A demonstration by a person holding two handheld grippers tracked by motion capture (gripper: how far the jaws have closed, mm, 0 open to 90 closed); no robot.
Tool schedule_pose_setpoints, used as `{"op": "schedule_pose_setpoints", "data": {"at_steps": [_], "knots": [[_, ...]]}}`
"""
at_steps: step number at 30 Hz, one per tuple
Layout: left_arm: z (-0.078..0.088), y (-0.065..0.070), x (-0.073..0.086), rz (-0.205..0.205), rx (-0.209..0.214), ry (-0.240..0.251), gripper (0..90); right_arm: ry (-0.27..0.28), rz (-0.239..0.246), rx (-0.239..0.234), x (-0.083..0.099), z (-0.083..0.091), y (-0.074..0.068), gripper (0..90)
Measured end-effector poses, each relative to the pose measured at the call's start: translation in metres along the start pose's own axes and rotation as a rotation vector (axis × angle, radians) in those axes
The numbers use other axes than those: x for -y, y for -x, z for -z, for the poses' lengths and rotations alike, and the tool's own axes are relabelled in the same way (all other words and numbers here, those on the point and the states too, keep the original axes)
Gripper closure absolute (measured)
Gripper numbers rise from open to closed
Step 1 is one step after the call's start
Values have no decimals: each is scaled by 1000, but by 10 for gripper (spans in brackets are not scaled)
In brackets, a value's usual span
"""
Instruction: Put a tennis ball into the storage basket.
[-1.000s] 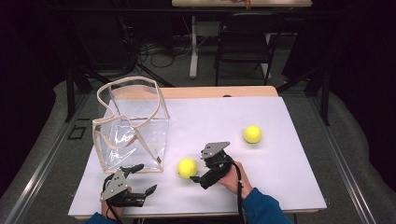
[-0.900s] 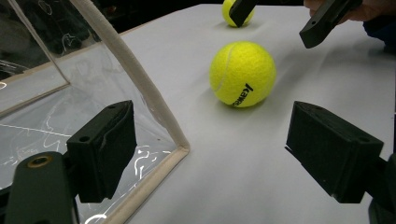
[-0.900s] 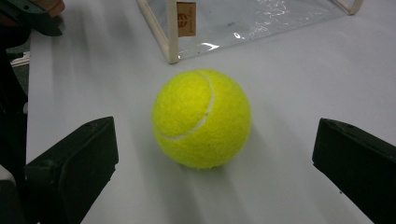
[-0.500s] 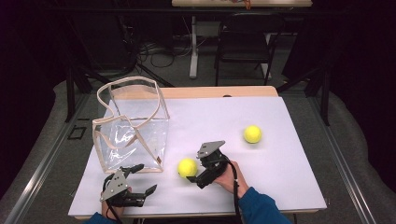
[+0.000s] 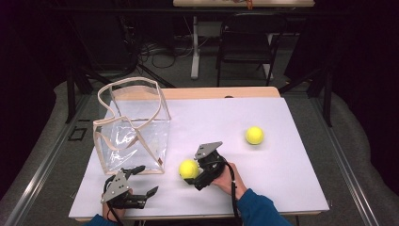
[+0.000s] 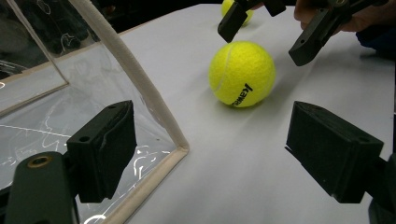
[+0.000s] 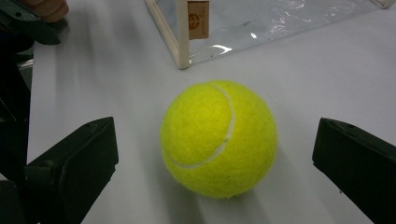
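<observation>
The yellow tennis ball (image 5: 188,168) lies on the white table (image 5: 282,160), black lettering reading "Kawe" on its side, just beside the clear bag (image 5: 131,127) with its small orange-marked tag. The right gripper (image 5: 192,175) straddles it, jaws apart, not touching. The left gripper (image 5: 146,181) waits nearby, jaws wide. A second ball (image 5: 254,135) sits well apart.

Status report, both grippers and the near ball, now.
Right gripper open, jaws either side of near tennis ball, not touching. Left gripper open, idle beside clear bag. Ball on table, path unobstructed.
</observation>
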State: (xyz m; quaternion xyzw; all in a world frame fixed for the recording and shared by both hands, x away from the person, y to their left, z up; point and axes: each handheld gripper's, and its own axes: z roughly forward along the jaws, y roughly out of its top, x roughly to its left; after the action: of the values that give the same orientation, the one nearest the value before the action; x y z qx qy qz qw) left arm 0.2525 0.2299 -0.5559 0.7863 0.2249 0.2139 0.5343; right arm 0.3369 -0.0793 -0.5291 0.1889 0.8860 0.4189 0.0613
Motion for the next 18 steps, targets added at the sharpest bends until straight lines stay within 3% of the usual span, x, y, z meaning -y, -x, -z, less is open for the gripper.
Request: {"op": "schedule_pose_setpoints", "data": {"at_steps": [16,18], "knots": [[0,0,0,-1,0,-2,158,-15,-4,-7,-1,-8,-2,16],[0,0,0,-1,0,-2,158,-33,-14,0,-1,-13,0,61]]}}
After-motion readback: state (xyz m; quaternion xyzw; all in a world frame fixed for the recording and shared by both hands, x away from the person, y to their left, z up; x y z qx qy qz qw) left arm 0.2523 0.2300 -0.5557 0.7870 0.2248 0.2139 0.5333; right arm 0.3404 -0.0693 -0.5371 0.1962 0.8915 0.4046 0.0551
